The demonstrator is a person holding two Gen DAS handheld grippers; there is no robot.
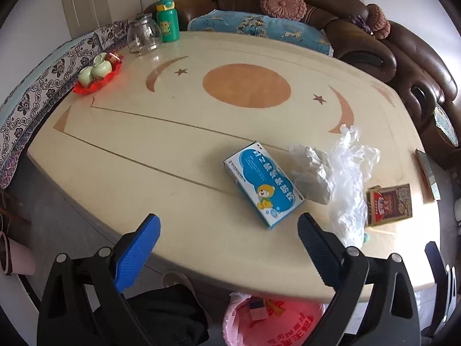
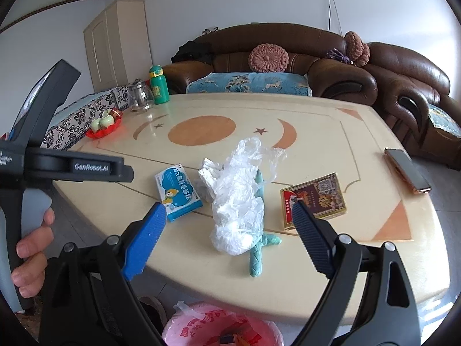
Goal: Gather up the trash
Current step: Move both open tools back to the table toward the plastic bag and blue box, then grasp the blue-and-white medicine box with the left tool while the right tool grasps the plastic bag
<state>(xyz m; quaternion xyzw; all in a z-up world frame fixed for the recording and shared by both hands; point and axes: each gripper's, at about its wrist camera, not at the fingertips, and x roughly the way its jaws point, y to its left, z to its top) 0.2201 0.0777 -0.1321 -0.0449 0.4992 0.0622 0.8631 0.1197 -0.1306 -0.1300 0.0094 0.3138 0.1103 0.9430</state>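
A blue and white medicine box (image 1: 263, 183) (image 2: 178, 191) lies on the cream table (image 1: 178, 132) (image 2: 360, 155). Beside it lie a crumpled white tissue (image 1: 311, 173) (image 2: 209, 170), a clear crumpled plastic bag (image 1: 350, 178) (image 2: 240, 199) and a teal twisted item (image 2: 259, 248) partly under the bag. A red and gold card box (image 1: 389, 204) (image 2: 315, 199) lies further right. A bin lined with a pink bag (image 1: 273, 323) (image 2: 222, 327) stands below the table's near edge. My left gripper (image 1: 227, 248) is open and empty, just short of the medicine box. My right gripper (image 2: 230, 227) is open and empty, around the plastic bag's near end.
A red tray with green cups (image 1: 96, 76) (image 2: 105, 125), a glass jug (image 1: 144, 34) (image 2: 139, 96) and a green bottle (image 1: 167, 20) (image 2: 158, 85) stand at the far left. A phone (image 2: 407, 170) lies at the right edge. A brown sofa (image 1: 389, 43) (image 2: 345, 69) wraps behind.
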